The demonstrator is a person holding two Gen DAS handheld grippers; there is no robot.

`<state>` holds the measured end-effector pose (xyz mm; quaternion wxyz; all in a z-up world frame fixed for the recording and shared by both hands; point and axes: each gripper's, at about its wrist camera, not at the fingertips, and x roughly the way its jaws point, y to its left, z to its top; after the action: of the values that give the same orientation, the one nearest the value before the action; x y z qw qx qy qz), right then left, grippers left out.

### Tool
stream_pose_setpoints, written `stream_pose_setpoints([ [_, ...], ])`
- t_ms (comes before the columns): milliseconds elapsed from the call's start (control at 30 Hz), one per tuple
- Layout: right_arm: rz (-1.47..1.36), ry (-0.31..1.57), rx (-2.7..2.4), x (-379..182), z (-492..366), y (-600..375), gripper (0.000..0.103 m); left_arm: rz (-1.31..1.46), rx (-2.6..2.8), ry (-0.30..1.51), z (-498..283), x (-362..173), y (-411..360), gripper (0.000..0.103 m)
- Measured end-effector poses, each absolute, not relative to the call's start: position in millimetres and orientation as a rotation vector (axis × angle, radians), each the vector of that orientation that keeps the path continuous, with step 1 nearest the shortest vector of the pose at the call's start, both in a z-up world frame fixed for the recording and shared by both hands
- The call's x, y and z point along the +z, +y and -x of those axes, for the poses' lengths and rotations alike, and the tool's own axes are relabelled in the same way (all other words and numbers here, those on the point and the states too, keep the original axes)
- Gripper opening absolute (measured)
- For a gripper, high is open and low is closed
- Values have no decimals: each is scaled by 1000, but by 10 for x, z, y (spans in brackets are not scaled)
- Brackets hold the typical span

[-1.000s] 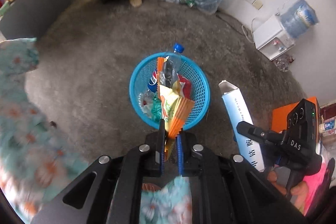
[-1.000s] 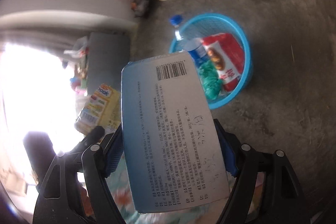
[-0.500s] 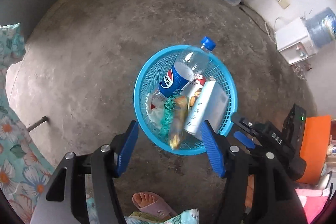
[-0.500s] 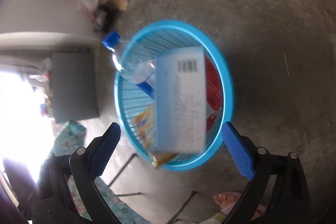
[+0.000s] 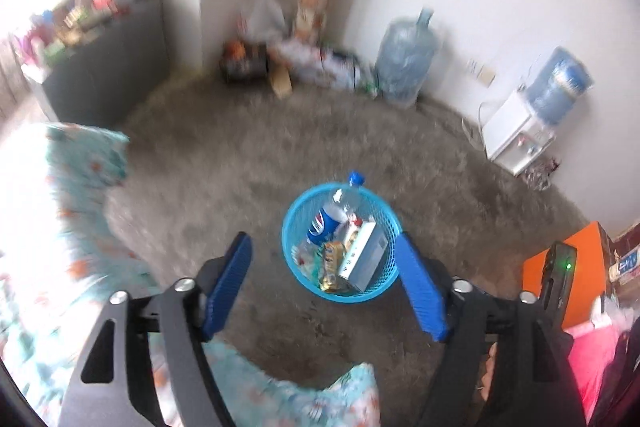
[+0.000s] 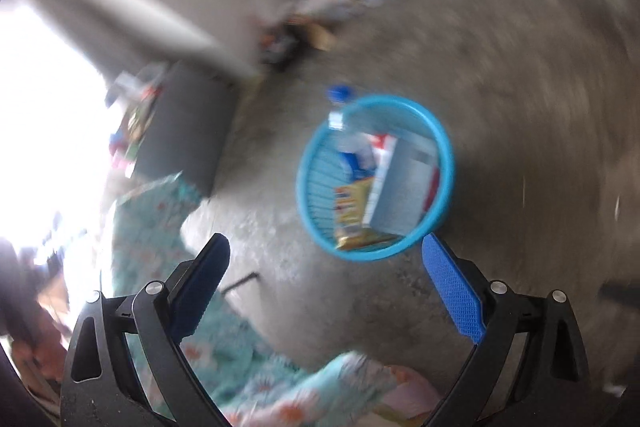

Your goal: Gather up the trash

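While my left gripper (image 5: 326,289) opens empty, my right gripper (image 6: 326,285) gapes; the round blue plastic basket (image 5: 290,227) sits beyond both.

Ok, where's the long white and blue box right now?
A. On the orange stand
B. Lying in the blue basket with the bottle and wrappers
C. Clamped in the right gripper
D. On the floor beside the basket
B: the box lies inside the blue basket, next to the bottle and a yellow wrapper, and the right gripper has nothing between its fingers.
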<state>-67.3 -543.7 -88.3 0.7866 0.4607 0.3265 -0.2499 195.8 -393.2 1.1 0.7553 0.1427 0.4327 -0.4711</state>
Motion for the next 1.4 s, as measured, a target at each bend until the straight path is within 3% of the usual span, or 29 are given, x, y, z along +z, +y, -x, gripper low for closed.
stream_pose_setpoints([
  [167,-688,680,-408,-101,486,-4699,95,-252,-938,790,-1520,580,-2975,97],
  [333,-470,617,-302,413,438,-4033,95,-181,-762,688,-1111,869,-2062,98],
  [567,-251,600,-230,786,477,-3281,95,-130,-408,690,-756,803,-1146,98],
  [833,-80,670,-249,855,595,-2618,95,-138,-248,642,-368,672,-648,98],
  [1167,20,857,-342,498,722,-2458,95,-154,-157,874,-146,71,-713,98],
  [1400,23,942,-363,286,766,-2522,95,-166,-120,910,-106,14,-751,98],
])
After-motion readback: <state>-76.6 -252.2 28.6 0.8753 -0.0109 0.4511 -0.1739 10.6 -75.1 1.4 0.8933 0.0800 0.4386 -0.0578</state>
